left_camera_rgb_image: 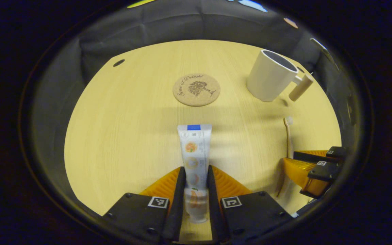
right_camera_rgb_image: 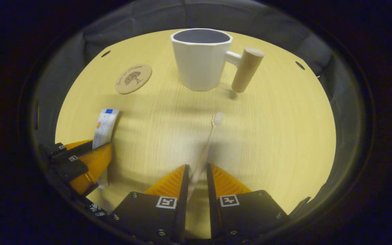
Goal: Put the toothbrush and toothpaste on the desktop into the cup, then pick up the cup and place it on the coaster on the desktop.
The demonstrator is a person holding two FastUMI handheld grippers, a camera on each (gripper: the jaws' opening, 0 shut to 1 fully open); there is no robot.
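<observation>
My left gripper (left_camera_rgb_image: 196, 189) is shut on the cap end of the white toothpaste tube (left_camera_rgb_image: 194, 149), which points away over the table. In the right gripper view the same tube (right_camera_rgb_image: 104, 127) lies at the left in that gripper (right_camera_rgb_image: 80, 158). The right gripper (right_camera_rgb_image: 196, 183) stands narrowly open around the handle of the pale toothbrush (right_camera_rgb_image: 213, 131), with a gap on the right side; its bristle head points toward the cup. The white cup (right_camera_rgb_image: 201, 61) with a wooden handle stands upright beyond it, and also at the far right in the left gripper view (left_camera_rgb_image: 271, 76). The round cork coaster (left_camera_rgb_image: 196, 90) lies bare.
The light wooden table (left_camera_rgb_image: 121, 129) ends at the black cloth wall behind. Small dark holes (right_camera_rgb_image: 299, 65) sit near its far corners. The right gripper (left_camera_rgb_image: 316, 166) and the toothbrush (left_camera_rgb_image: 288, 134) show at the right edge of the left gripper view.
</observation>
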